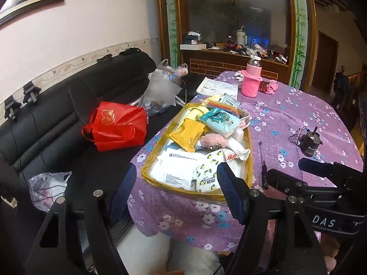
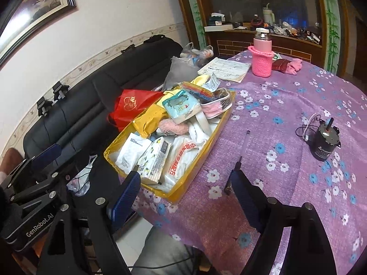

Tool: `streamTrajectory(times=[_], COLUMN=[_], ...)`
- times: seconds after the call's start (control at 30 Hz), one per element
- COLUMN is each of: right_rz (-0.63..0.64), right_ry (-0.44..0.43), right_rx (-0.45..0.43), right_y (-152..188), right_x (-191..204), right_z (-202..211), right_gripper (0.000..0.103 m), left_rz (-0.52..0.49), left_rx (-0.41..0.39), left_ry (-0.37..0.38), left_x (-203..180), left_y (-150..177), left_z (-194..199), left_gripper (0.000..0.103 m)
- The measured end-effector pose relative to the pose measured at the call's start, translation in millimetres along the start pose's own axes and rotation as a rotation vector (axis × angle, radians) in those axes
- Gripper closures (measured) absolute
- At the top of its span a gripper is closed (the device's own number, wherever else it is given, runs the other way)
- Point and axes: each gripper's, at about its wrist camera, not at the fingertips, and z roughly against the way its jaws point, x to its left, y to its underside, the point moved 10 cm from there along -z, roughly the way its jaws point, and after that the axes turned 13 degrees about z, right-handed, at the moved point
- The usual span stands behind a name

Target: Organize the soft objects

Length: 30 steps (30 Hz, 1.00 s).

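Observation:
A yellow tray [image 1: 248,151] [image 2: 223,116] on the purple flowered tablecloth holds several soft packs: white tissue packs [image 1: 176,167] [image 2: 133,151], a yellow pouch [image 1: 187,134], a pink fluffy item [image 1: 212,139] [image 2: 172,126] and a teal pack [image 1: 220,119] [image 2: 181,107]. My left gripper [image 1: 175,194] is open and empty, just in front of the tray's near edge. My right gripper [image 2: 183,197] is open and empty, over the tray's near corner. Each gripper shows in the other's view.
A black motor with a cable [image 2: 325,142] and a dark pen [image 2: 243,151] lie right of the tray. A pink-sleeved bottle [image 2: 262,55], papers [image 2: 226,68] and a pink cloth [image 2: 293,65] sit at the back. A black sofa [image 1: 57,119] holds a red bag [image 1: 119,126] and plastic bags.

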Motion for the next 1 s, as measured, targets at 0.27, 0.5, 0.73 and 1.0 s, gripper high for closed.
streamTrajectory(times=[0.27, 0.5, 0.73, 1.0], right_rz=[-0.002, -0.001, 0.002, 0.003], right_ry=[0.000, -0.007, -0.012, -0.002], right_rx=[0.012, 0.019, 0.044, 0.071], right_y=[2, 3, 6, 6], right_x=[-6, -9, -14, -21], right_z=[4, 2, -10, -29], right_gripper=[0.020, 0.020, 0.020, 0.020], left_rz=[0.004, 0.007, 0.014, 0.028], left_rx=[-0.004, 0.007, 0.035, 0.084], left_ry=[-0.001, -0.015, -0.028, -0.029], left_x=[5, 7, 10, 12], left_y=[1, 3, 7, 13], left_z=[3, 3, -10, -34], left_gripper=[0.031, 0.031, 0.031, 0.031])
